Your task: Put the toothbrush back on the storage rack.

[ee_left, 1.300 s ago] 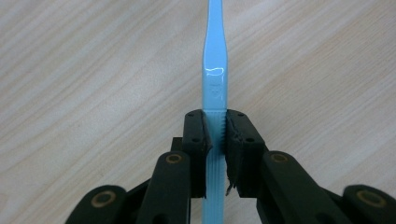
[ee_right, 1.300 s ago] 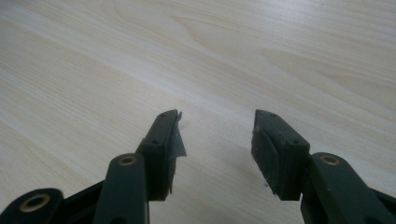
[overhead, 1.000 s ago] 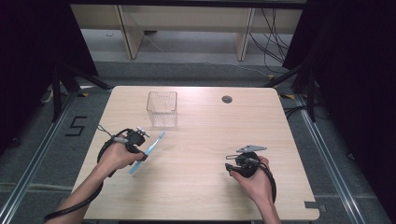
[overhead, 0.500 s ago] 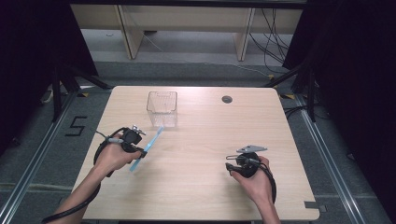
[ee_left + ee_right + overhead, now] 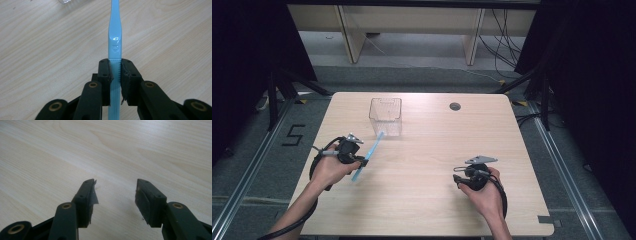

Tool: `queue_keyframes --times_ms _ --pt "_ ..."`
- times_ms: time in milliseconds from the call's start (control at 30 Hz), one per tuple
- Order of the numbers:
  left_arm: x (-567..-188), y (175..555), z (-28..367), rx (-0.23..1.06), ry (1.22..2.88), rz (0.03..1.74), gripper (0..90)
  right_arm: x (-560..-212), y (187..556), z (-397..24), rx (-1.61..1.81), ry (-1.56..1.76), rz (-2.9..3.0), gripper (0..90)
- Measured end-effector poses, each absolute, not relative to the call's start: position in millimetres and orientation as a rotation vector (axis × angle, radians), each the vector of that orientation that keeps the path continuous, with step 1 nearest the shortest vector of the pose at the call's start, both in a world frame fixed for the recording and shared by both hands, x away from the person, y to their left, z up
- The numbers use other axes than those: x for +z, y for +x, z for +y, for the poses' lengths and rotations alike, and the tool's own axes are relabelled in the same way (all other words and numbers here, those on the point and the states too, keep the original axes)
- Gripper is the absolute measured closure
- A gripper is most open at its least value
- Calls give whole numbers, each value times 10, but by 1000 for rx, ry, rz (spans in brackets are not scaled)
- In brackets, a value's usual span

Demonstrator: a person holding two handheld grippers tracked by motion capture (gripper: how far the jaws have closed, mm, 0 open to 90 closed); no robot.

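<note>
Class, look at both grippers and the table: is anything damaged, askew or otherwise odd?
One thing: the pad lining on the right gripper has a torn flap peeling off its left finger. The left gripper clamps the blue toothbrush squarely, and the clear container stands upright.

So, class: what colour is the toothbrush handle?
Light blue toothbrush; clearest in the left gripper view.

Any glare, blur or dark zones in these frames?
High view: table evenly lit, surroundings black, clear bin faint. Left gripper view: small glare spot on the blue toothbrush, sharp at the left tool, far end softer. Right gripper view: right tool sharp, far wood grain soft, no glare.
</note>
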State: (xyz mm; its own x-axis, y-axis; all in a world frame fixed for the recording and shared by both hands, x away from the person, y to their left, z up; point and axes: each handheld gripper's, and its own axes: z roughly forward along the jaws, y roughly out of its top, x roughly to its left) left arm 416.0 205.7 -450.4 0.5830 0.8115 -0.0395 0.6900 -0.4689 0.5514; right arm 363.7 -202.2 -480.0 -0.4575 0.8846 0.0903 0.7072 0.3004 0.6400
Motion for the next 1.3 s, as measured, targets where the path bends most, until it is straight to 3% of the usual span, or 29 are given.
queue_keyframes --times_ms 400,1300 --pt "-4533 4140 2099 294 2238 1202 783 -4804 3637 -2021 907 1446 2289 500" --pt "-4558 4114 2244 399 2015 1203 783 -4805 3636 -2024 926 1419 2278 496"
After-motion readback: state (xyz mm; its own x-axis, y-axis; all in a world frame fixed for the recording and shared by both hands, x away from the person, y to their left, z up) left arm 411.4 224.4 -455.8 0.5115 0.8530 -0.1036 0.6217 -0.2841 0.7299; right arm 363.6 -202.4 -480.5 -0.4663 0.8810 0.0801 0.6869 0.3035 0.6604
